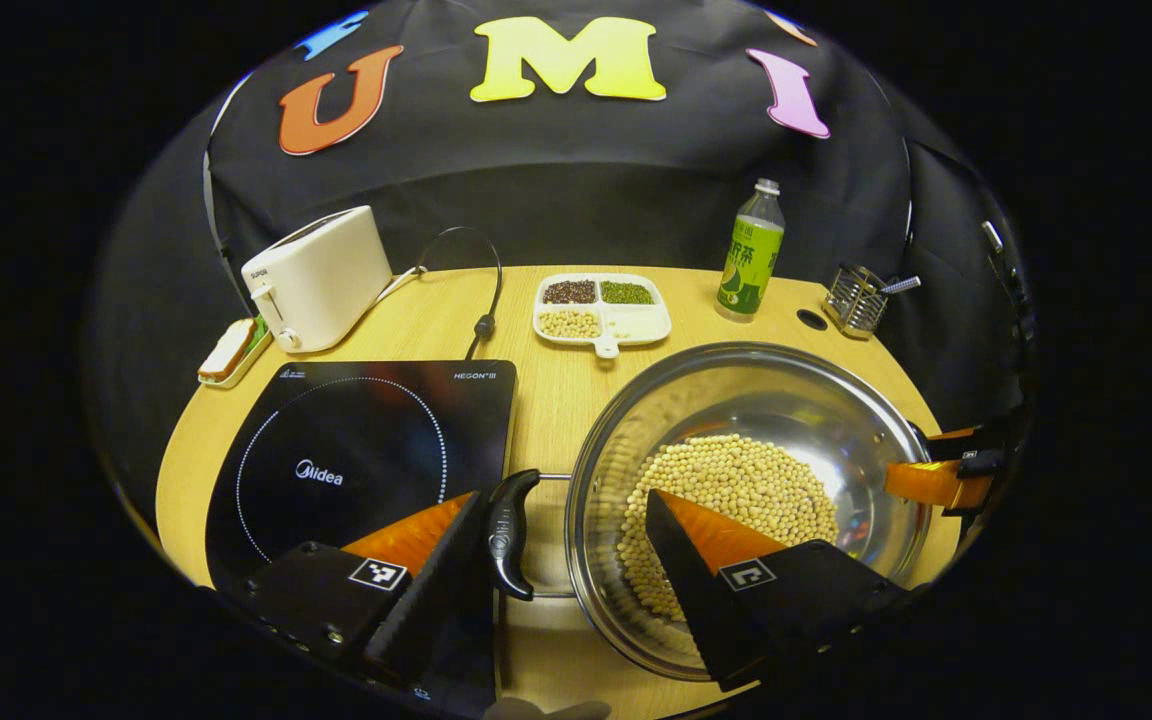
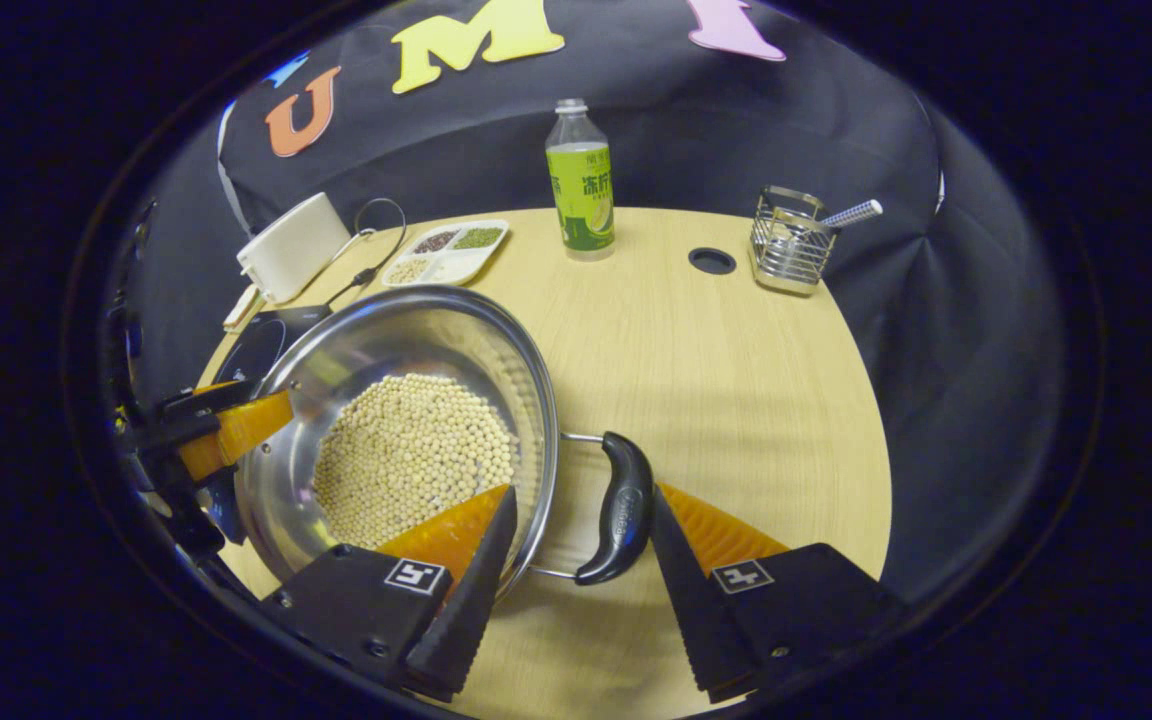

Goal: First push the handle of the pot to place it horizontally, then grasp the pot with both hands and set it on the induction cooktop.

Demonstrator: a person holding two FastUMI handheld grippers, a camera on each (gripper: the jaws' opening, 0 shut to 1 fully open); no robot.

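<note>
With both handles lying level, the soybean-filled steel pot point(image 1: 751, 500) sits mid-tabletop beside the induction cooktop point(image 1: 356, 460) as the left gripper point(image 1: 561, 545) and right gripper point(image 2: 581, 540), jaws apart, straddle its handles before squeezing and lifting together.

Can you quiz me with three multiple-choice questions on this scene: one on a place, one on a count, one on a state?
1. The induction cooktop lies where?
A. beside the pot's handle
B. under the pot
C. behind the bottle

2. How many compartments of the divided tray hold grains?
A. one
B. three
C. four

3. The left gripper is:
A. open
B. shut on the handle
C. shut on the bottle

Answers: 1 A, the cooktop sits next to that handle; 2 B, one compartment looks empty; 3 A, fingers stand apart around handle and rim.
</note>
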